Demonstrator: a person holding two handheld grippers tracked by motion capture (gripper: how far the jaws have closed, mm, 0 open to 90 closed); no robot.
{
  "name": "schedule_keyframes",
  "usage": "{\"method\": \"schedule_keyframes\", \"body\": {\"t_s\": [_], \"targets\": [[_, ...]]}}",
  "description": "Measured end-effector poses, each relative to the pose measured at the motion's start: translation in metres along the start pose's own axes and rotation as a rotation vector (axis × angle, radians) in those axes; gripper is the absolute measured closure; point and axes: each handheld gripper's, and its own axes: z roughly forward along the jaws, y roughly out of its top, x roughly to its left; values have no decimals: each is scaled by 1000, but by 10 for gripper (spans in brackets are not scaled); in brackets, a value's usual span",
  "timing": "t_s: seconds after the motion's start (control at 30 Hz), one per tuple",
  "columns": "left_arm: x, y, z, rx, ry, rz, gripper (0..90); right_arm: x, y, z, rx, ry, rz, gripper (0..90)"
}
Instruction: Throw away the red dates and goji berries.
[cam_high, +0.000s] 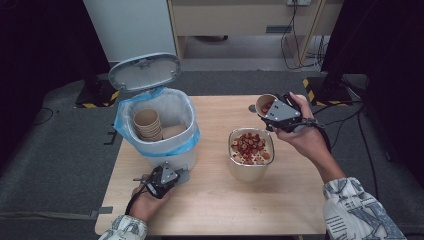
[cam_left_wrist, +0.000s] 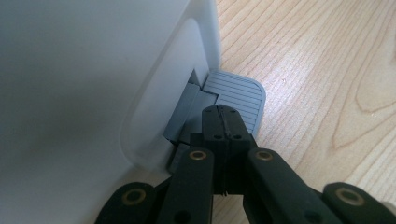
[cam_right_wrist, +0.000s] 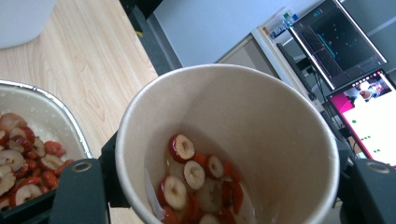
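My right gripper (cam_high: 274, 107) clamps a tan paper cup (cam_right_wrist: 224, 140) holding red fruit slices (cam_right_wrist: 196, 182), tilted beside the metal tub (cam_high: 240, 172) of slices; my left gripper (cam_left_wrist: 223, 116), jaws together, presses the grey bin pedal (cam_left_wrist: 238, 95).

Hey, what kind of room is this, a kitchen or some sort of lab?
Probably a lab or test room: computer monitors with charts, black stands with hazard-striped feet, loose cables on grey carpet.

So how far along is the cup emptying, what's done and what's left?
Done: a stack of empty paper cups already sits in the open bin, and the metal container holds plenty of red fruit slices. In hand: the left gripper, shut, presses the bin's pedal; the right gripper holds a tilted paper cup with slices inside. Left: tip those out, then bin the cup.
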Motion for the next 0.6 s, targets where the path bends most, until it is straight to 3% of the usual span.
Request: {"method": "schedule_keyframes", "body": {"t_s": [0.37, 0.6], "targets": [[0, 0, 0, 0, -1, -1, 897, 1, -2, -1, 14, -8, -27, 299], [0, 0, 0, 0, -2, -2, 897, 6, -1, -2, 44, -17, -123, 298]]}}
